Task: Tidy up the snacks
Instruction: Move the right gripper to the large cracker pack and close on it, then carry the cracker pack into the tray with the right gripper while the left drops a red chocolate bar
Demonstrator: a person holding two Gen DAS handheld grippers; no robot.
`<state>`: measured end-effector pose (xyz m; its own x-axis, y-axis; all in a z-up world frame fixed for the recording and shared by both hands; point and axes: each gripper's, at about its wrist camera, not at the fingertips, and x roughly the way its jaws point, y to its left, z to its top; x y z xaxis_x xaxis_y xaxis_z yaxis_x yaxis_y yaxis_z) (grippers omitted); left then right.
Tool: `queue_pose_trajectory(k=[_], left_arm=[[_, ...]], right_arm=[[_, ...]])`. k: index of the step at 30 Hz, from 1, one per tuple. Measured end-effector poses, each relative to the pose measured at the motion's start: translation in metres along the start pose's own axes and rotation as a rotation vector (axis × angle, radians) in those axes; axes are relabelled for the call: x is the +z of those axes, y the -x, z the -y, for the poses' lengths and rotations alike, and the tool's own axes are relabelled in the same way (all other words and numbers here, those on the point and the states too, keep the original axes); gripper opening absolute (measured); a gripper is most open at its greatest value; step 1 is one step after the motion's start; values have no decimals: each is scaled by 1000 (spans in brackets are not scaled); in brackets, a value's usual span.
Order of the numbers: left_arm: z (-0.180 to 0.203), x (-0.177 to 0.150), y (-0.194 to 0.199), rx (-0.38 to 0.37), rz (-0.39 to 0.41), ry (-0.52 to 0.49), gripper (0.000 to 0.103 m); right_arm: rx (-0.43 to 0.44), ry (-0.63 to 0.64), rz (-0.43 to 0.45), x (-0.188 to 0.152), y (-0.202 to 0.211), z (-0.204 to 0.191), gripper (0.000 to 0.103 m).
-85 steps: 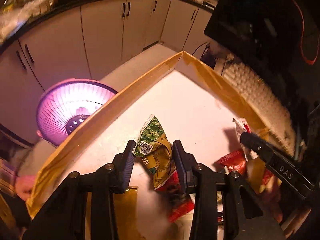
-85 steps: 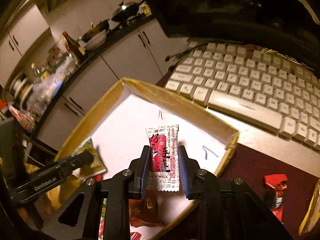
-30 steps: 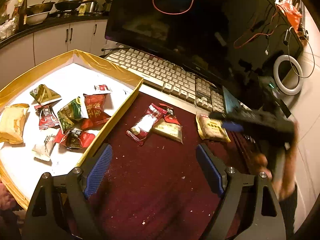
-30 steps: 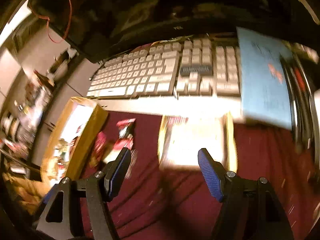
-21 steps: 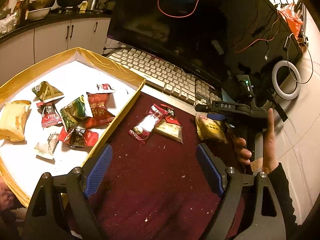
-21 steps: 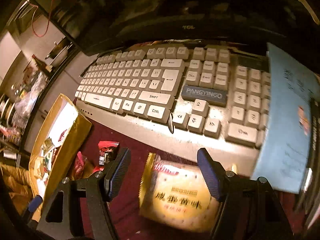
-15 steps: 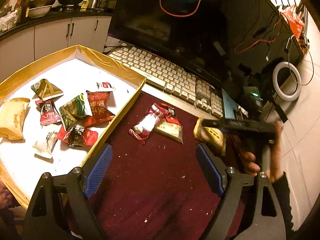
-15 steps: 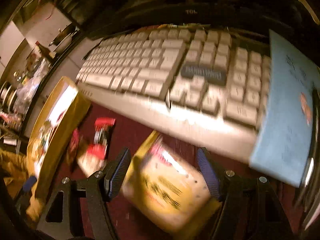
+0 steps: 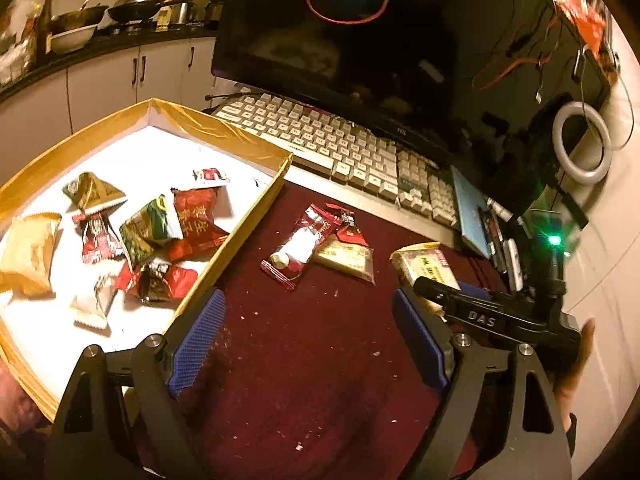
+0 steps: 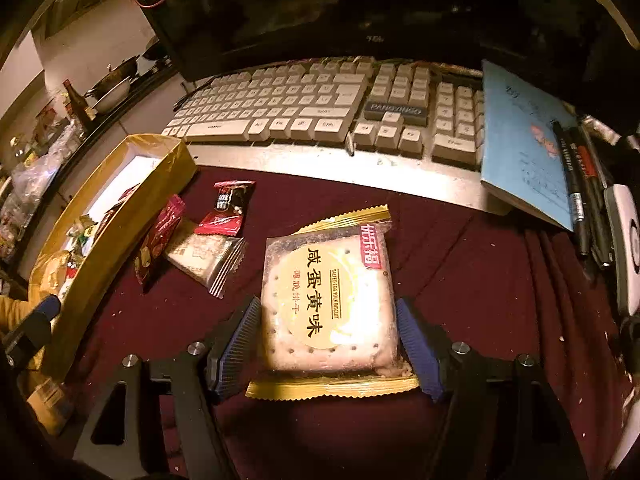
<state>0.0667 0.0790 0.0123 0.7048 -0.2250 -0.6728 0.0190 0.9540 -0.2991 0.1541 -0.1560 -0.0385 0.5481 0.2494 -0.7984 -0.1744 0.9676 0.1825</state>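
A yellow salted egg yolk biscuit pack (image 10: 330, 300) lies on the dark red cloth between the blue pads of my right gripper (image 10: 326, 338); the pads touch both its sides. In the left wrist view the same pack (image 9: 426, 266) sits under the right gripper's tip (image 9: 440, 292). My left gripper (image 9: 306, 346) is open wide and empty above the cloth. A gold-rimmed white tray (image 9: 256, 216) at the left holds several snack packs (image 9: 176, 224). Three loose snacks (image 9: 320, 246) lie on the cloth beside the tray.
A white keyboard (image 10: 320, 104) and a dark monitor (image 9: 380, 40) stand behind the cloth. A blue notebook (image 10: 524, 144) and pens (image 10: 576, 184) lie at the right. A ring light (image 9: 584, 144) stands far right. Kitchen cabinets (image 9: 100, 76) are behind the tray.
My right gripper has come down over the biscuit pack and its pads have closed from wide apart to both sides of it. My left gripper has stayed open and almost still.
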Motion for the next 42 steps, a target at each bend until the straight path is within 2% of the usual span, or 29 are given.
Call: queue_pose_trajectory(k=[3,5,8,10,11,13,14,20,24,26,31,33,35,36,42], left_arm=[[3,9,-8,19,-21,-29,86],[5,15,-13,33,-32,-44,86],[9,19,-17,70,-44,-92,86],[7,21,-17,67,-54,-97,86],[6,21,-18,60,-57,-95,86],[3,22,-20,55,-68,-94,86],[3,22,-22,61,-78,-104,86],[23,29,-36,74,-117,-209,84],[31,38,-67,111,-194,-280,58],[30,44,-82,98,-234,-286,58],[32,46,-109,180,-307,-351,57],[29,46,-120,197,-337,-341,41],[29,43,-123,224,-333,-354,24],[30,41,-122,238,-322,-364,21],[18,33,-87,200,-216,-255,20]], right_arm=[[31,-48,12,-8,3,0,71],[47,-34,7,-11,3,-6,73],[47,-22,15,-12,2,-16,81],[31,-12,22,-14,0,-21,81],[21,2,24,-15,-1,-24,80],[-19,36,37,-18,0,-27,71],[-22,40,41,-18,-1,-27,71],[73,-94,84,-20,7,-3,70],[70,-100,85,-20,7,-2,70],[56,-83,85,-20,6,-4,70],[47,-76,85,-23,6,-8,70],[34,-63,85,-23,6,-10,70],[26,-49,84,-22,5,-12,70],[24,-46,84,-22,5,-13,70],[31,-50,87,-21,5,-11,70]])
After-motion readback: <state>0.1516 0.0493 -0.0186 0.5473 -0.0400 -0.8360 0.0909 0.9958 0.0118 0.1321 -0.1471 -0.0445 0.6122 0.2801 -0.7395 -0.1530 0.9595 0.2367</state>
